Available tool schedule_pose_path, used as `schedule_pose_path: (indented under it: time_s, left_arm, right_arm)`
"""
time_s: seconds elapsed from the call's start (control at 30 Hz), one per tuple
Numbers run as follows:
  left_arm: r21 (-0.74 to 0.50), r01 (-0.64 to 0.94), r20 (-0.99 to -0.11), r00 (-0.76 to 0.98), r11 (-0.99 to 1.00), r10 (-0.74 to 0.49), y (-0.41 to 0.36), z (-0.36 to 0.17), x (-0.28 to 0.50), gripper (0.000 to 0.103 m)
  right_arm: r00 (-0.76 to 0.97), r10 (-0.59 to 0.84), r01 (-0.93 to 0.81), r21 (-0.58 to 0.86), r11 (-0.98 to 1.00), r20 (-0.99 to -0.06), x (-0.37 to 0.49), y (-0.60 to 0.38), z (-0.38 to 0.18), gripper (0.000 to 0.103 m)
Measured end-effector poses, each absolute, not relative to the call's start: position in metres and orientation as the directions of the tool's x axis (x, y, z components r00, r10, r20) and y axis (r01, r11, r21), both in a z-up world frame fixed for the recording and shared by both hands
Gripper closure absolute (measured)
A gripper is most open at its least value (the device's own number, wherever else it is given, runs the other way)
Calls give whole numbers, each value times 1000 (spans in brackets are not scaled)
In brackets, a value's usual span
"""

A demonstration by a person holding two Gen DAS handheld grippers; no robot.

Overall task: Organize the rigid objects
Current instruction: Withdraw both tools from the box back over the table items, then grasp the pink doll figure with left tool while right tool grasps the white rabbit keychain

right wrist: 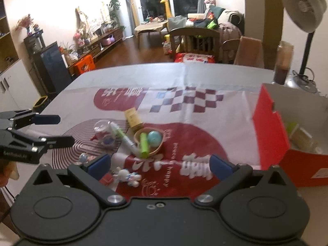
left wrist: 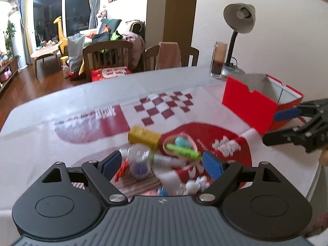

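Observation:
A small heap of objects lies on the red-and-white cloth: a yellow box [right wrist: 133,117], a clear capsule [right wrist: 103,132], a white marker [right wrist: 123,137], and a pink bowl [right wrist: 157,146] holding a green marker [right wrist: 144,144] and a teal ball [right wrist: 154,138]. A white figurine [right wrist: 127,176] lies nearest. My left gripper [left wrist: 162,165] hovers open just before the capsule [left wrist: 140,162] and the bowl [left wrist: 190,139], with nothing gripped. My right gripper [right wrist: 160,165] stands wide open above the cloth beside the figurine, holding nothing. An open red box [right wrist: 270,127] at the right holds a few items.
A glass jar [left wrist: 218,61] and a desk lamp [left wrist: 238,18] stand at the table's far right, behind the red box [left wrist: 250,104]. Wooden chairs [left wrist: 108,55] line the far edge. In the right wrist view the left gripper [right wrist: 65,130] reaches in from the left.

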State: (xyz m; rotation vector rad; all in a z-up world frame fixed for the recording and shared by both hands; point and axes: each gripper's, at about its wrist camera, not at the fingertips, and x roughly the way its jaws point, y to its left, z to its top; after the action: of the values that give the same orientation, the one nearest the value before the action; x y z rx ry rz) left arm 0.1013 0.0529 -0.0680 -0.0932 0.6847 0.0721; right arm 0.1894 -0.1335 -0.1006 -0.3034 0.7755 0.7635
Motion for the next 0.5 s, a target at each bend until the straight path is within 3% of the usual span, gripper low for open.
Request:
schedule_pose_path:
  time_s: [0.33,0.5]
  left_arm:
    - [-64,-105,-679,734,992,34,63,-114,79,17]
    - [-52,-106,-696,716,993,40,77,-130,79,17]
  right_arm:
    - [384,474,-808,-39,588,-792,172,-100,-143,1]
    - [345,456,-850,-67,523,-820,168,-85,-162,6]
